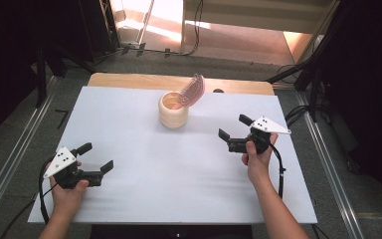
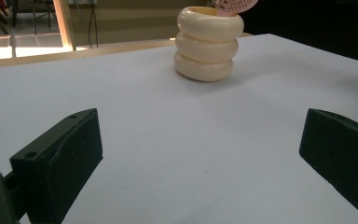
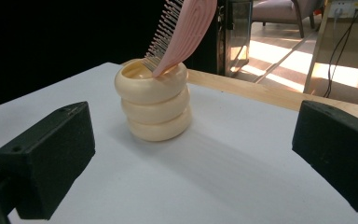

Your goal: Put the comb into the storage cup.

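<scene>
Holding my left hand-held gripper [image 1: 98, 156] low over the near left part of the white tabletop [image 1: 144, 169], I keep its jaws spread wide with nothing between them. My right hand-held gripper [image 1: 234, 126] sits farther forward on the right side, jaws likewise apart and empty, aimed toward the middle. Beyond both, near the far edge of the white sheet, stands a cream ribbed cup [image 1: 173, 110] made of three stacked rings, with a pink comb [image 1: 192, 91] leaning out of it. The right gripper view shows the comb's teeth and its curved pink back resting on the cup's rim; the left gripper view catches just the comb's lower part at the top edge. From above, a strip of bare wood [image 1: 129, 80] runs behind the white sheet.
</scene>
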